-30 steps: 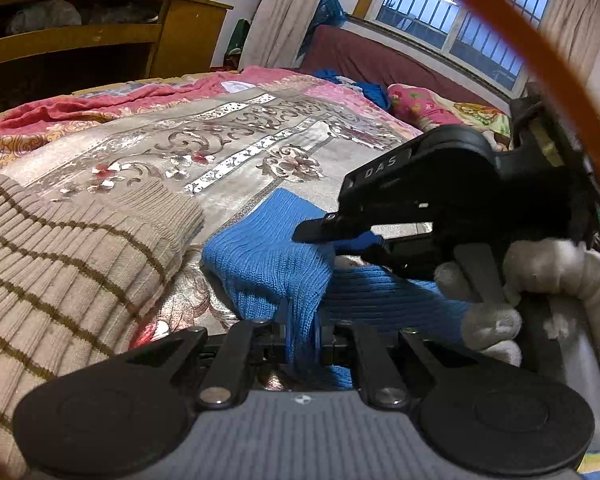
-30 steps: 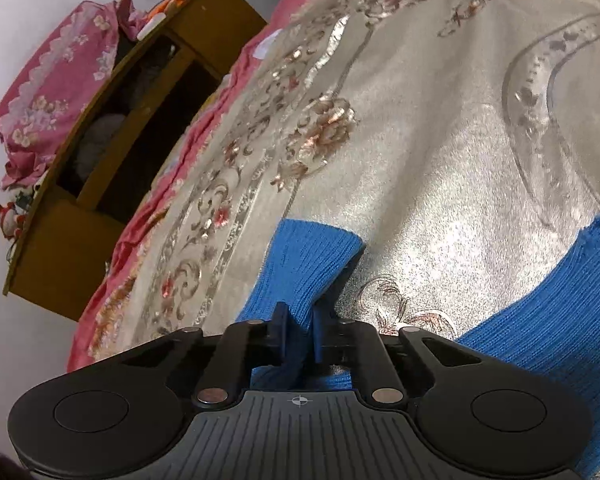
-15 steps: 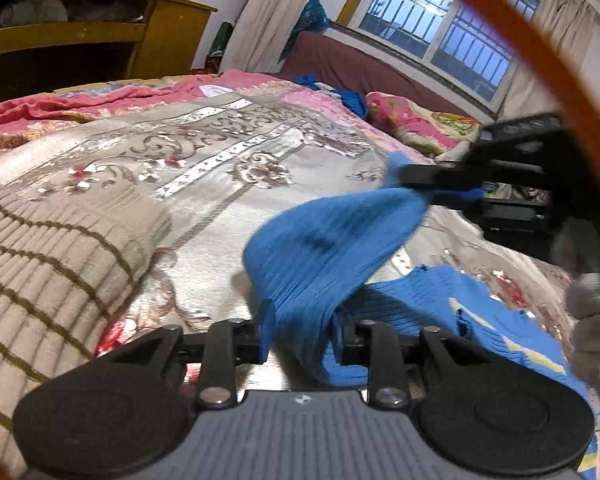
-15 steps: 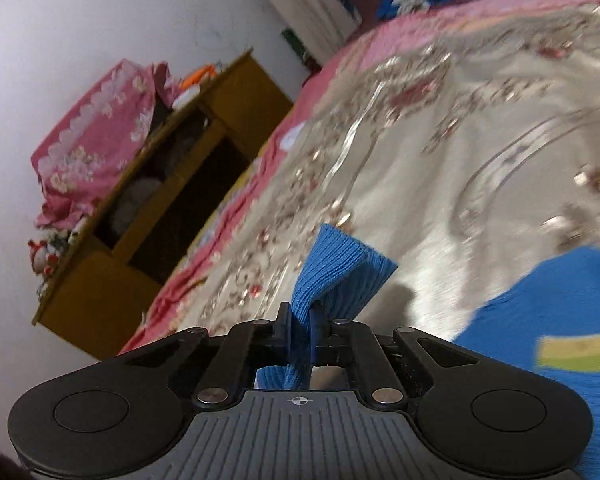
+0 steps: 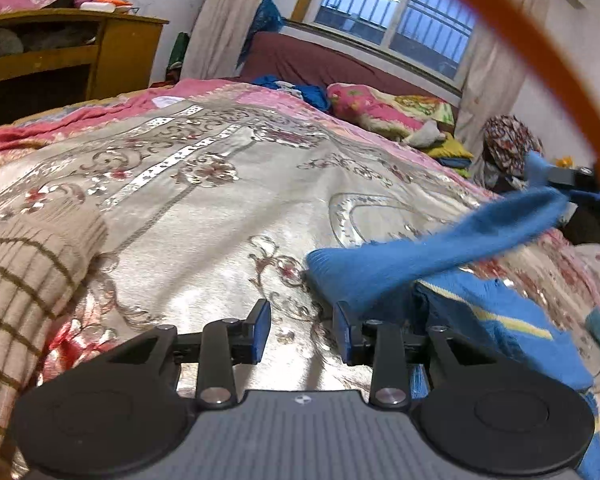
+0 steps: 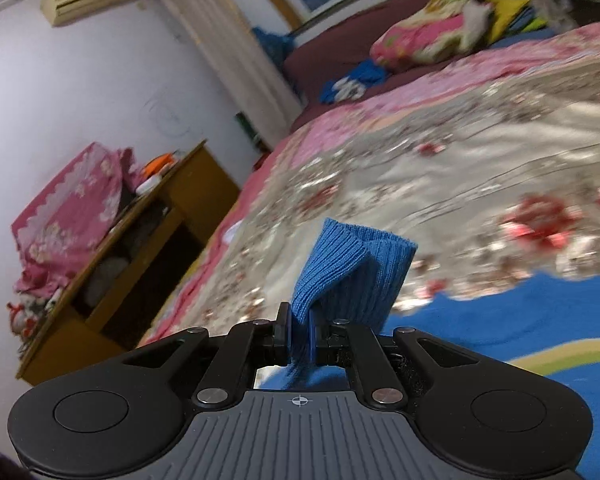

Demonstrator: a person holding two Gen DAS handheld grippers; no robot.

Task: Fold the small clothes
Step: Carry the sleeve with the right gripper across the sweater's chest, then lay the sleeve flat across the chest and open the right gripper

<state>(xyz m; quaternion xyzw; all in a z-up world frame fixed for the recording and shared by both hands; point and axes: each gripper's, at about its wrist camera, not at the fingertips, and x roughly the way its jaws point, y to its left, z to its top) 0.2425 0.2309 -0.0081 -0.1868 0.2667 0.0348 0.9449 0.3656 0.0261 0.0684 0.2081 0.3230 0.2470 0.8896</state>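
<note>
A small blue knit sweater (image 5: 500,320) with a yellow stripe lies on the bed at the right. Its blue sleeve (image 5: 440,252) stretches up and to the right. My left gripper (image 5: 302,330) is open and empty, low over the bedspread, with the sleeve's cuff just beyond its right finger. My right gripper (image 6: 302,334) is shut on the sleeve's ribbed cuff (image 6: 352,272) and holds it above the sweater's body (image 6: 520,336). The right gripper also shows far right in the left wrist view (image 5: 568,184).
A folded beige striped sweater (image 5: 24,284) lies at the left on the silver floral bedspread (image 5: 220,208). A wooden shelf unit (image 6: 140,256) stands beside the bed. Pillows and loose clothes (image 5: 380,108) lie at the far end under the window.
My left gripper has opened and let go of the blue sleeve. My right gripper has pulled the cuff up and away to the right, stretching the sleeve out.
</note>
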